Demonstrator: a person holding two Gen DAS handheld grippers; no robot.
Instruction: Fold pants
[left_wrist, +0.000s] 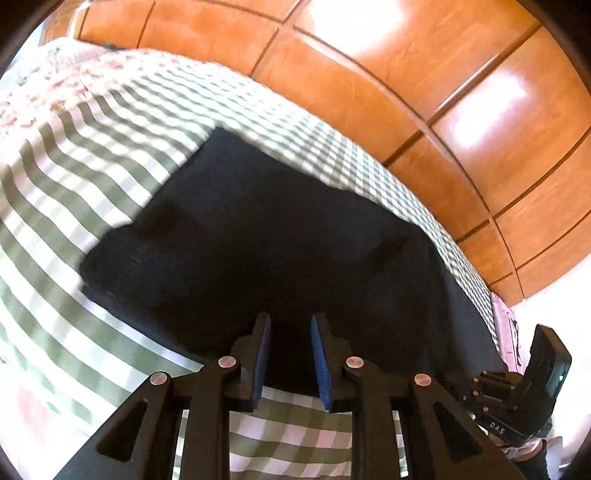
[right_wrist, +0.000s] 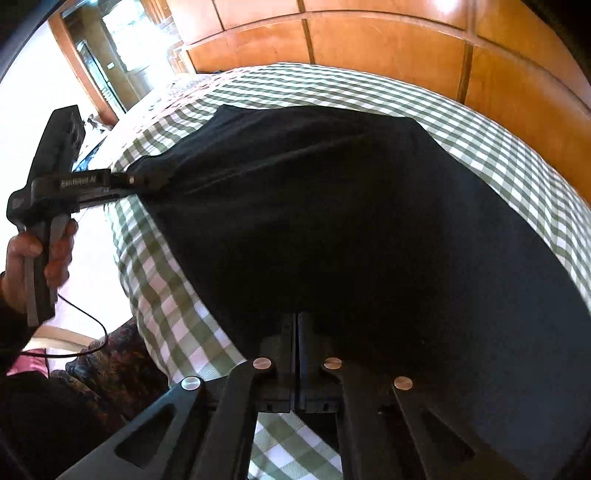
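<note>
Black pants (left_wrist: 258, 240) lie folded into a broad panel on a green-and-white checked bedspread (left_wrist: 74, 166). My left gripper (left_wrist: 290, 325) stands at their near edge, its blue pads a little apart with dark cloth between them. From the right wrist view, the left gripper (right_wrist: 155, 181) pinches a corner of the pants (right_wrist: 369, 221), and creases run out from that grip. My right gripper (right_wrist: 297, 317) is shut, fingers pressed together at the pants' near edge. Whether cloth is caught between them is hidden. Its body (left_wrist: 517, 398) shows beside the pants' right end.
A wooden panelled wardrobe (left_wrist: 406, 74) rises behind the bed. A hand (right_wrist: 22, 258) grips the left tool's handle, with a thin black cable (right_wrist: 92, 332) hanging below. A dark patterned fabric (right_wrist: 110, 362) lies beside the bed (right_wrist: 166, 295), and a floral cover (left_wrist: 55, 85) sits at its far end.
</note>
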